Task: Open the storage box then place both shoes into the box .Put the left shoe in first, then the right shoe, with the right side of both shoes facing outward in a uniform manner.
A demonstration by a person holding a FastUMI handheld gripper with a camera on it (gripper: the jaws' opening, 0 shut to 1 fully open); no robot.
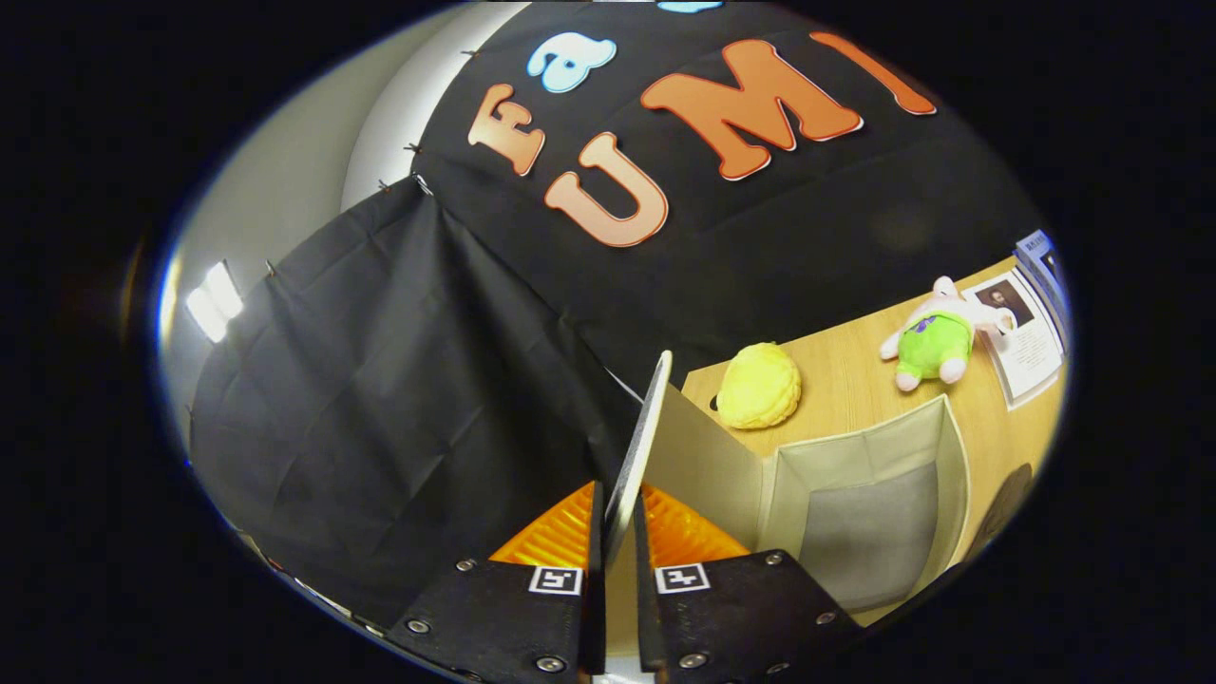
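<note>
My gripper (617, 532) is shut on the storage box's lid (642, 427), a thin flat panel with a dark outer face and a pale inner face. I see the lid edge-on, standing up between the two fingers. To the right of the fingers the beige fabric storage box (936, 446) stands open on the wooden table (845, 389), its grey floor bare. A dark rounded shape (1007, 499) shows just past the box's right wall; I cannot tell what it is.
A yellow plush toy (758, 385) lies on the table just beyond the box. A green and white plush figure (936, 340) lies farther right, next to printed papers (1026, 337). Black cloth hangs behind and to the left.
</note>
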